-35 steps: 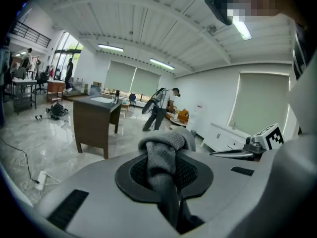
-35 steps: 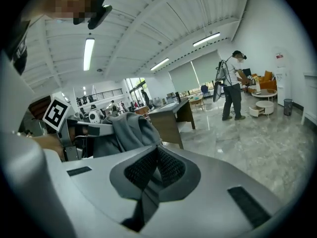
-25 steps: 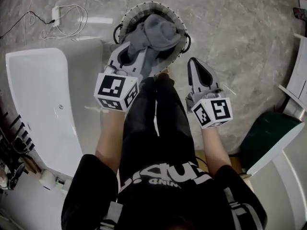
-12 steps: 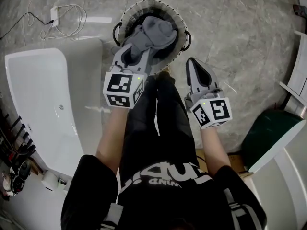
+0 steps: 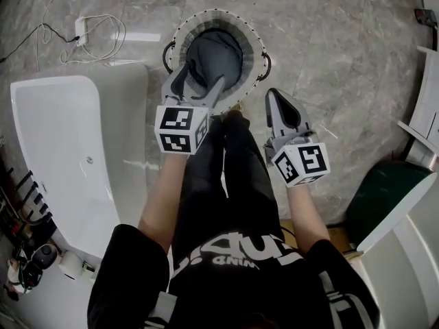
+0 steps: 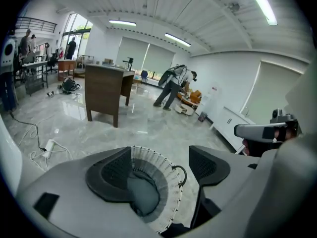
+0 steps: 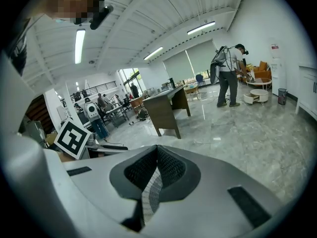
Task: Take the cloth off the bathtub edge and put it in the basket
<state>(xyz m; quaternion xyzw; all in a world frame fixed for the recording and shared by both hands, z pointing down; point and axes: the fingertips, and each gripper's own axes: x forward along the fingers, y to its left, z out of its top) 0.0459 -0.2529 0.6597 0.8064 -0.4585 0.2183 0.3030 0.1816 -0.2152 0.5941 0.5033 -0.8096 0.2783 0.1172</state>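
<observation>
l gripper just opened, empty, angled down over cloth in basket; r gripper closed.

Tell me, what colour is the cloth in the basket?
The cloth is plain grey, clearest in the head view.

Grey cloth crumpled inside round white basket.

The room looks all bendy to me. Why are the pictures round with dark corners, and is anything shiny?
Both gripper views: the wide-angle lens bends the ceiling lights and darkens the corners. Head view: a bright glare patch lies on the floor beyond the bathtub.
</observation>
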